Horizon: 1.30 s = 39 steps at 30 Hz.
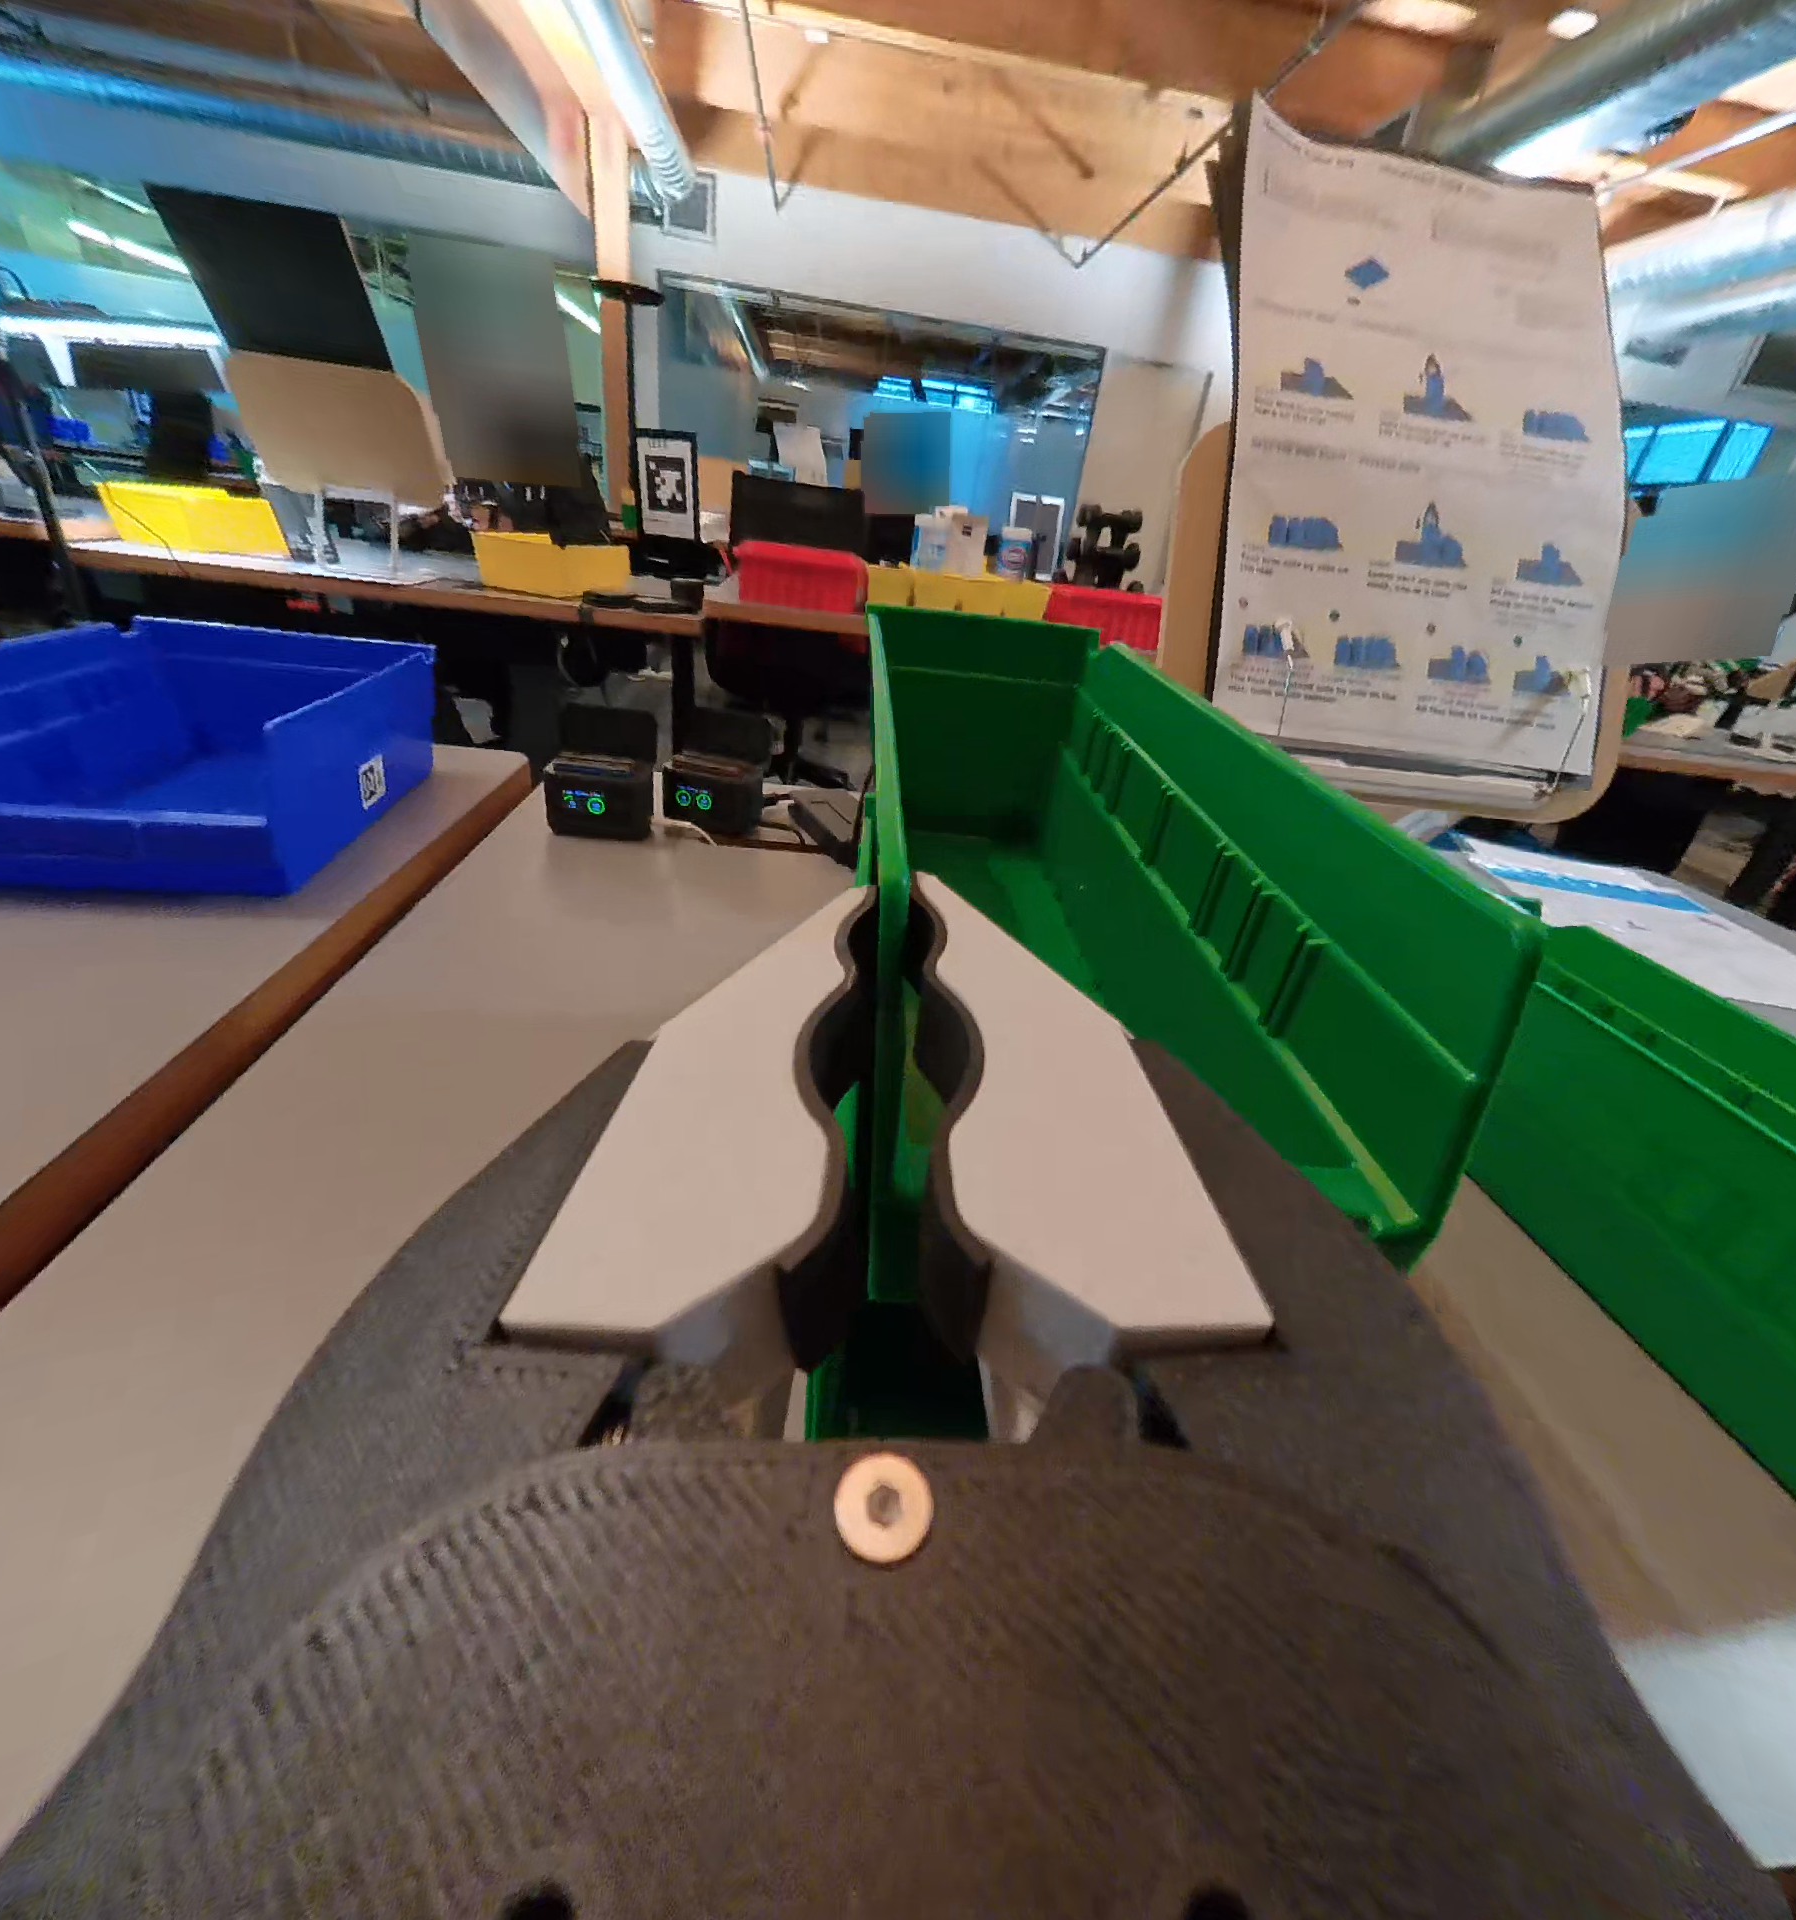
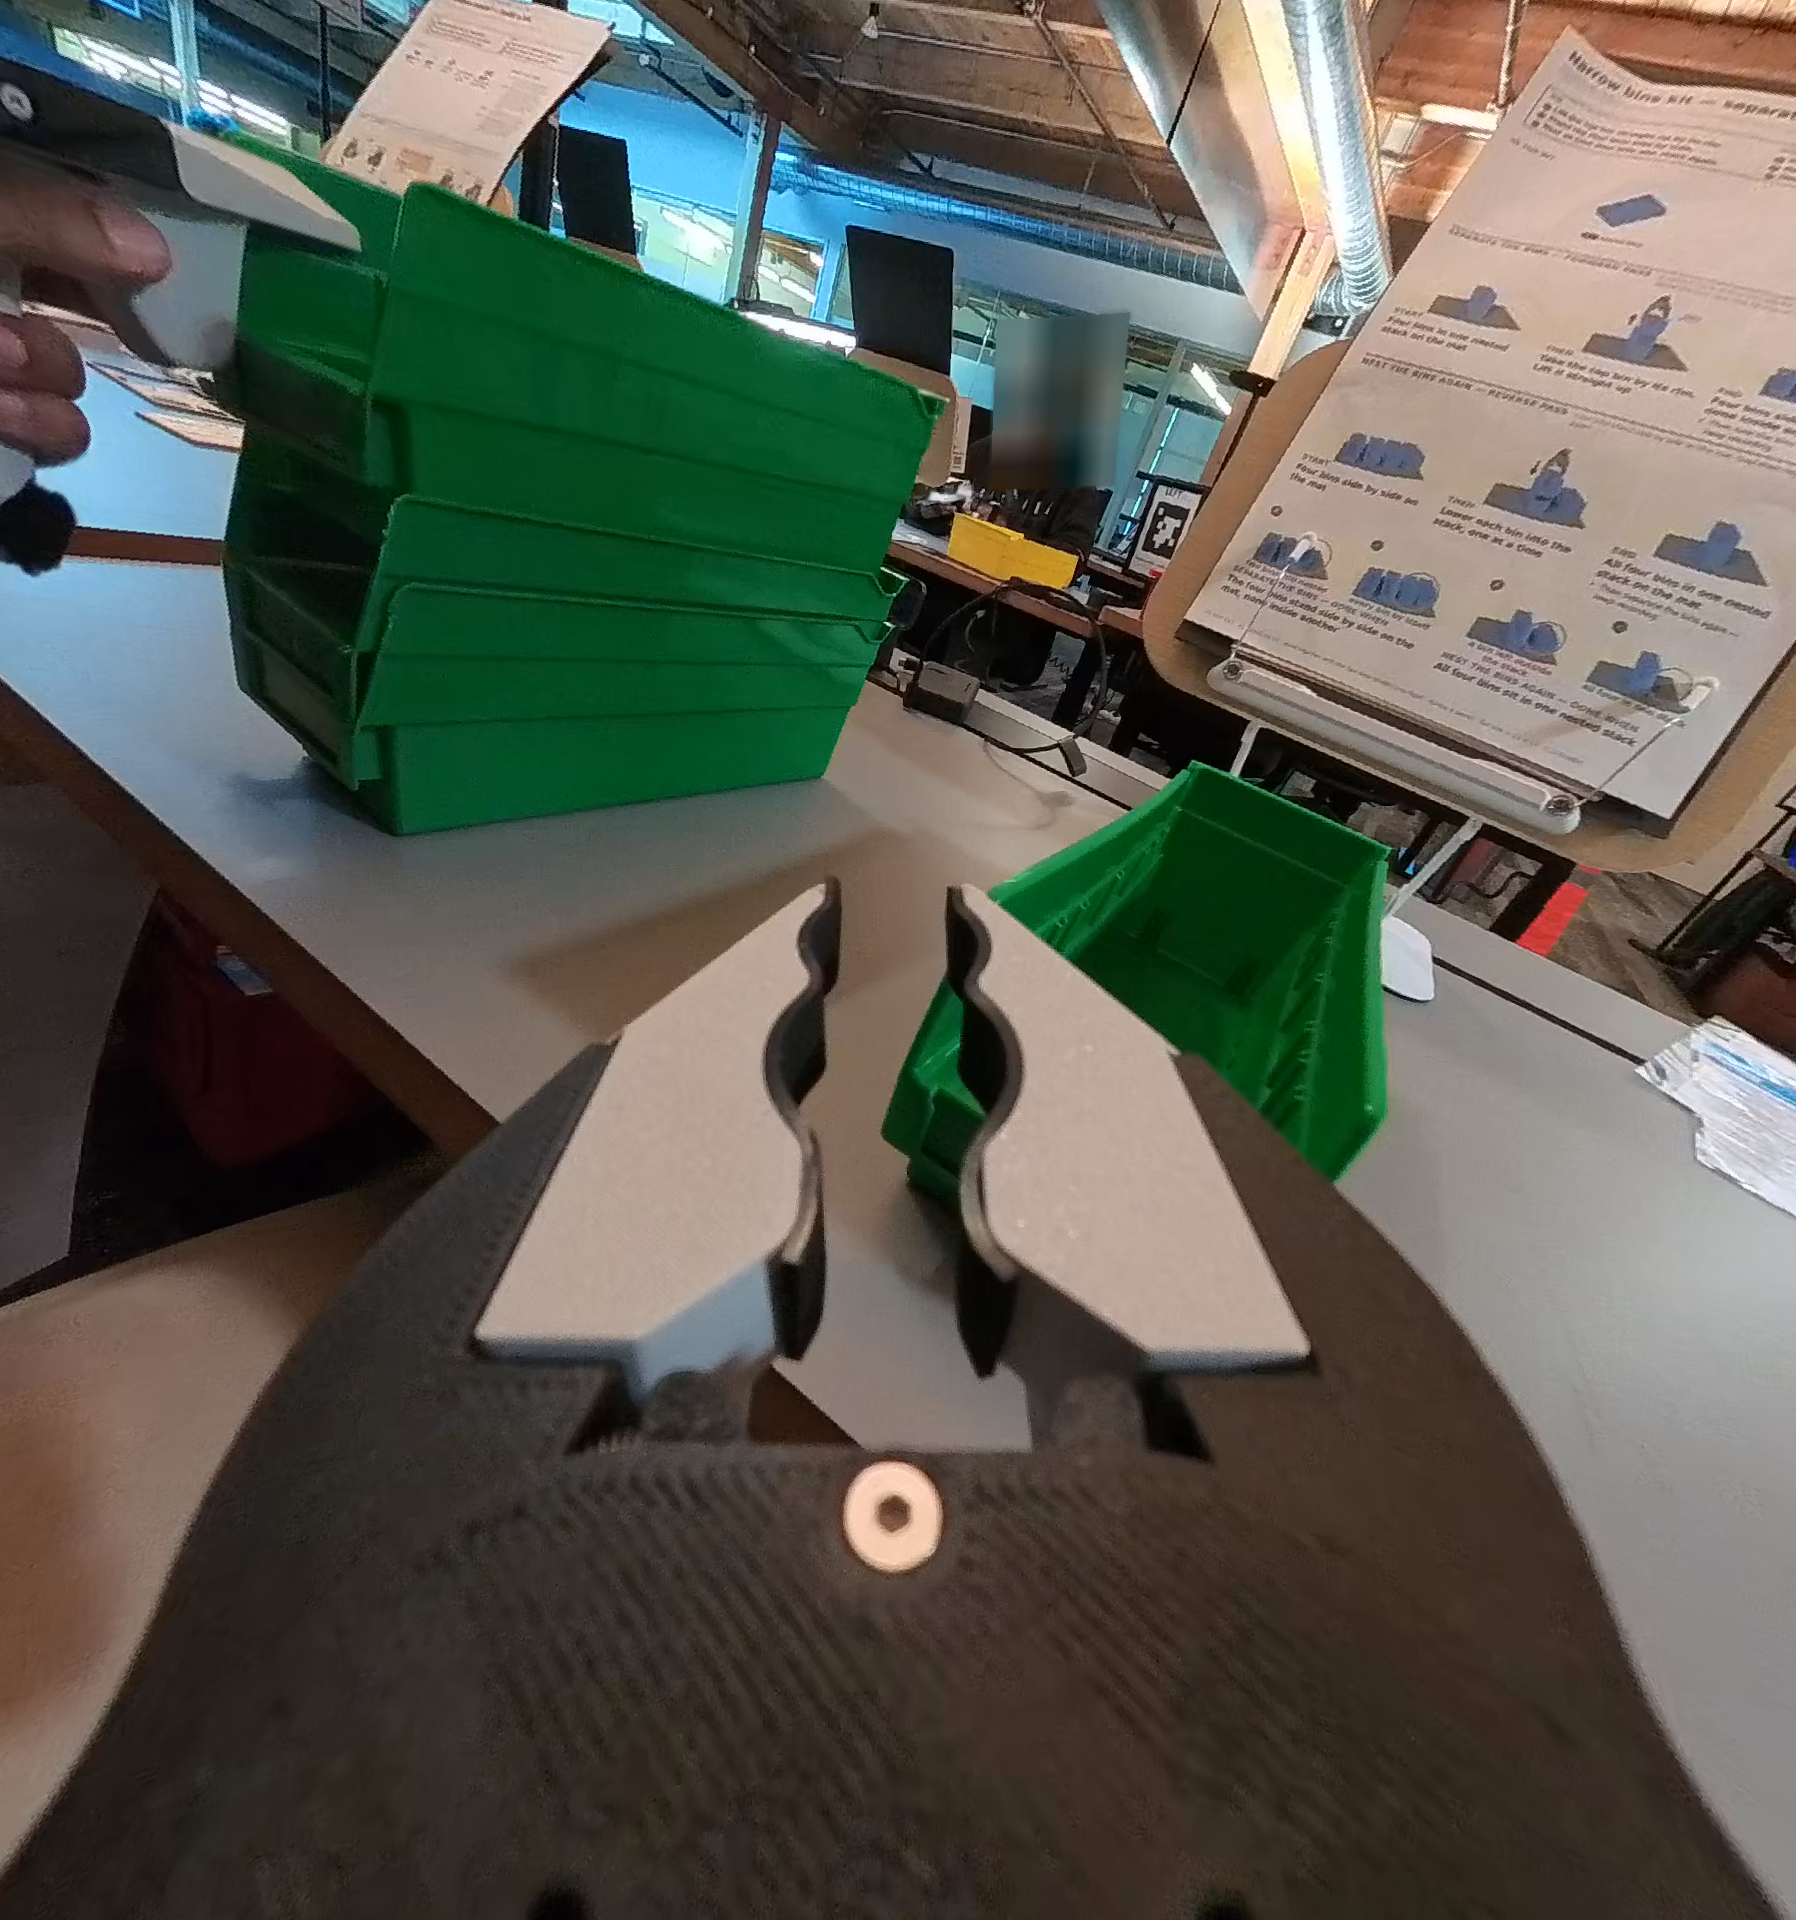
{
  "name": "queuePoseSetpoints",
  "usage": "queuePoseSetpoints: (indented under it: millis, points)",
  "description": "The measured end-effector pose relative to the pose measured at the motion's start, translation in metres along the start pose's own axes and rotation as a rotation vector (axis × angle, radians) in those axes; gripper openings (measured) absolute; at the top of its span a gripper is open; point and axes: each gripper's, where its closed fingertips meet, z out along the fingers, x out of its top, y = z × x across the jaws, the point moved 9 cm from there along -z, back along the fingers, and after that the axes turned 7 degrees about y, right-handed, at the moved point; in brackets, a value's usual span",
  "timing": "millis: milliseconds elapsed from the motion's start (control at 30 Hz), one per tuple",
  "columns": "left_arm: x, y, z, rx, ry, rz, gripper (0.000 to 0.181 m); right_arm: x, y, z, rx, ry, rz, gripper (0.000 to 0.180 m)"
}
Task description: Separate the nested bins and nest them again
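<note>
My left gripper (image 1: pixel 889 894) is shut on the side wall of the top green bin (image 1: pixel 1237 935), which is tilted and partly raised out of the stack of nested green bins (image 1: pixel 1652 1195). In the right wrist view the stack (image 2: pixel 582 623) stands at the upper left of the grey table (image 2: pixel 561 914), with the left gripper (image 2: pixel 281 223) clamped on the top bin's (image 2: pixel 613 343) near corner. A single green bin (image 2: pixel 1185 987) lies on the table to the right. My right gripper (image 2: pixel 889 904) is open and empty, hovering just left of that bin's near end.
A blue bin (image 1: pixel 177 758) sits on the neighbouring table at the left. Two black charger boxes (image 1: pixel 603 800) stand behind the table. An instruction poster on a stand (image 2: pixel 1548 416) is at the back right. Papers (image 2: pixel 1756 1122) lie at the right. A person's hand (image 2: pixel 11 312) holds the left gripper.
</note>
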Motion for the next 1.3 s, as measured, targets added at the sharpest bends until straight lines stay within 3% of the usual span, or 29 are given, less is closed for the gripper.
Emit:
queuePoseSetpoints:
  millis: [300, 767, 1000, 1133, 1233, 1300]
  points:
    - [-0.034, 0.002, -0.01, 0.048, -0.071, 0.015, 0.0, -0.001, 0.003, 0.0, -0.011, -0.004, -0.001, 0.019]
    - [-0.042, 0.003, -0.013, 0.058, -0.06, 0.076, 0.0, -0.001, 0.002, 0.001, -0.017, -0.005, -0.019, 0.019]
    - [-0.044, 0.012, -0.021, 0.051, -0.073, 0.076, 0.0, 0.005, 0.049, -0.01, -0.251, 0.071, 0.085, 0.027]
    - [-0.04, 0.017, -0.03, 0.081, -0.063, 0.052, 0.018, -0.017, 0.08, -0.007, -0.365, -0.045, 0.253, 0.058]
    - [-0.037, 0.027, -0.042, 0.1, -0.044, 0.043, 0.035, -0.04, 0.086, 0.004, -0.35, -0.193, 0.345, 0.061]
    - [-0.036, 0.036, -0.05, 0.114, -0.019, 0.07, 0.04, -0.048, 0.089, 0.011, -0.332, -0.228, 0.384, 0.054]
